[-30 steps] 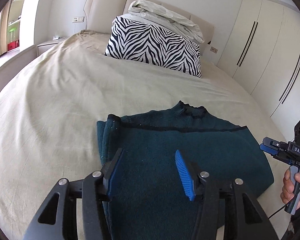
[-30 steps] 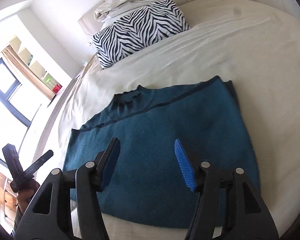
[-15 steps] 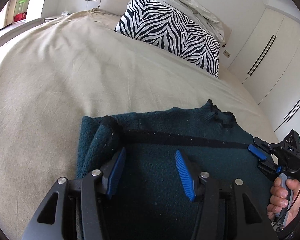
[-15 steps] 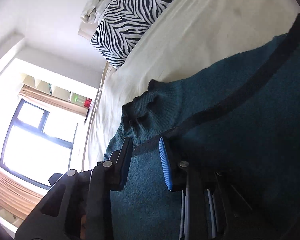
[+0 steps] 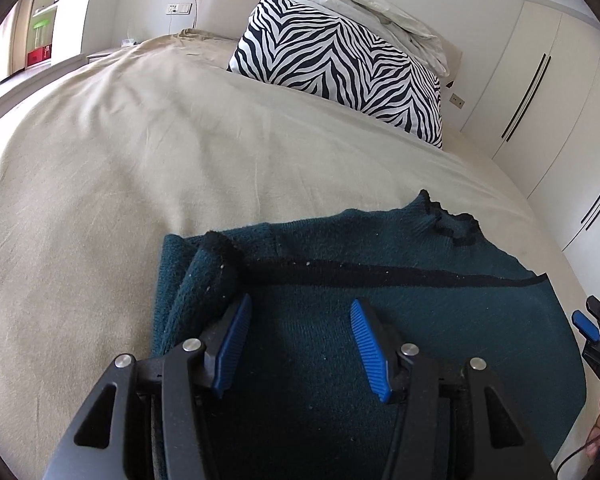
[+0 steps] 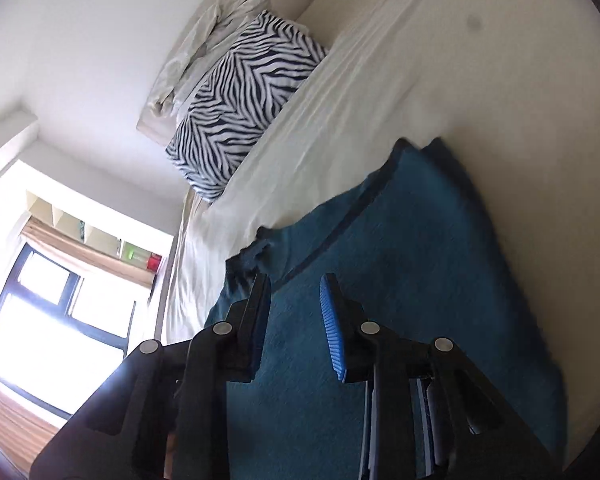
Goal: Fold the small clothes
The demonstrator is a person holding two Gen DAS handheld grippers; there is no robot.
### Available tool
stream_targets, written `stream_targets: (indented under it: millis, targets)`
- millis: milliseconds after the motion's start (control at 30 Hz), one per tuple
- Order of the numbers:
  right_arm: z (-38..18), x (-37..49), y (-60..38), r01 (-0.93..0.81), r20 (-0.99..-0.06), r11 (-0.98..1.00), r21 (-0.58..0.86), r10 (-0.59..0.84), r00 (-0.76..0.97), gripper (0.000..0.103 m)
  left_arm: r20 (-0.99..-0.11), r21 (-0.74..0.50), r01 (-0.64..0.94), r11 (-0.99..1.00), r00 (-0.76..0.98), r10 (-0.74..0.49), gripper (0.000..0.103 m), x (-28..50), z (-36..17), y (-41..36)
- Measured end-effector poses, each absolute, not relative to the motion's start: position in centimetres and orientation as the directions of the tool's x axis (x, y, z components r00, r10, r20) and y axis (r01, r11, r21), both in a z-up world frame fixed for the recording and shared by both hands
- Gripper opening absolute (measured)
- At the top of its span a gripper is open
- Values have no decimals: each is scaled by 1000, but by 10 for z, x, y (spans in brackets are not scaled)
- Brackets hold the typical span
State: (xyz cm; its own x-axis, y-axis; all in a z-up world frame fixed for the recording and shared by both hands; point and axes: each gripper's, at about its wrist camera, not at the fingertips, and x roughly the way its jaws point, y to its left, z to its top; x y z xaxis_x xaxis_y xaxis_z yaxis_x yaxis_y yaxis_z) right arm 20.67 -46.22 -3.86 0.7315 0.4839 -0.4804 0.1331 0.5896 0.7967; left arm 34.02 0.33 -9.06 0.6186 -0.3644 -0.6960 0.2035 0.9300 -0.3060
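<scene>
Frankly, my own tools cut off the near edge of the one teal sweater (image 5: 400, 320) in both views; it lies flat on the bed (image 5: 140, 160). Only my left view shows the wardrobe doors (image 5: 540, 92); only the right shows the window (image 6: 40, 320). Left tool (image 5: 298, 342) and right tool (image 6: 296, 320) each hang over the knit, fingers apart, gripping nothing. One zebra pillow (image 5: 340, 68) sits beyond.

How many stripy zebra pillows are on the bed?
1. The zebra pillow leans at the head of the bed, under a crumpled white blanket. More could hide behind it.
</scene>
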Motion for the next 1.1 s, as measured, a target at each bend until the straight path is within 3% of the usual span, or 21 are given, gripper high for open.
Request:
stream_targets:
  millis: [167, 267, 367, 533, 800, 900, 1100]
  targets:
    - [-57, 202, -334, -45, -488, 590, 806, 705, 514, 26, -699, -292, 204, 934, 622, -354, 55, 338, -91, 2]
    - [-84, 198, -315, -9, -542, 615, 788, 701, 464, 26, -699, -291, 204, 935, 621, -354, 55, 338, -91, 2]
    - [-100, 185, -344, 30, -464, 524, 851, 725, 509, 22, -698, -290, 205, 935, 623, -354, 55, 337, -91, 2]
    - [-105, 163, -424, 112, -383, 421, 900, 642, 664, 22, -698, -288, 206, 935, 623, -352, 55, 337, -91, 2]
    - [-105, 103, -525, 237, -391, 396, 887, 370, 843, 21, -699, -282, 206, 937, 624, -348, 55, 336, -90, 2]
    - [-113, 93, -538, 216, -350, 364, 906, 356, 867, 21, -699, -278, 204, 939, 627, -344, 55, 335, -90, 2]
    - [-109, 92, -533, 201, -364, 427, 882, 345, 865, 22, -733, -264, 148, 953, 612, -298, 55, 311, -70, 7]
